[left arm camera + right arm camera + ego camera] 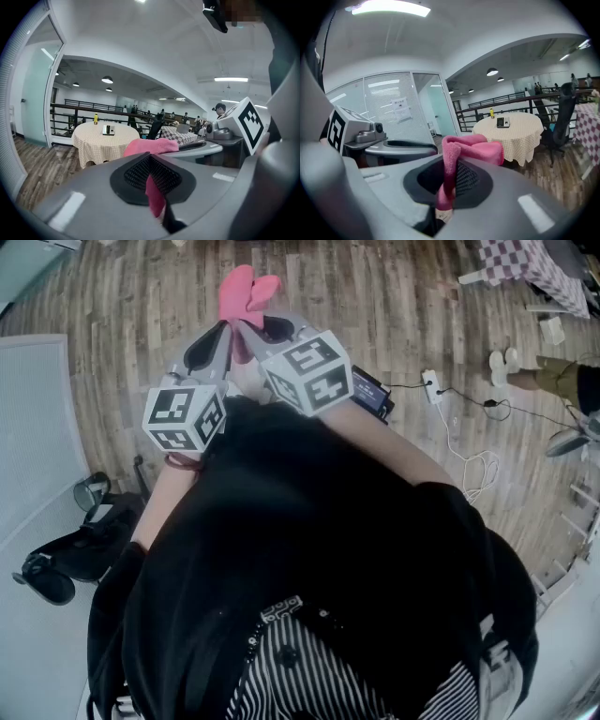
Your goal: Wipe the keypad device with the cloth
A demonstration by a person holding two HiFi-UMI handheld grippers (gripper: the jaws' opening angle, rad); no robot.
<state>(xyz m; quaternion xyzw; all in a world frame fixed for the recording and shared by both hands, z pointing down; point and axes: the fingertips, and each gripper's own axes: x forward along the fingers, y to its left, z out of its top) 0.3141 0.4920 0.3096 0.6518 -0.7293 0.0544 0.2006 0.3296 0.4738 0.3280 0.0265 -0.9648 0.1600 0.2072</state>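
The left gripper (225, 332) is raised in front of the person, its jaws pressed together on a strip of the pink cloth (246, 292). Just to its right, the right gripper (255, 329) pinches the same cloth, which bunches up between the two. The keypad device (503, 122) lies far off on a round table (520, 140), well apart from both. I'd say wiping hasn't begun. Next, the cloth has to be carried over and laid flat on the device.
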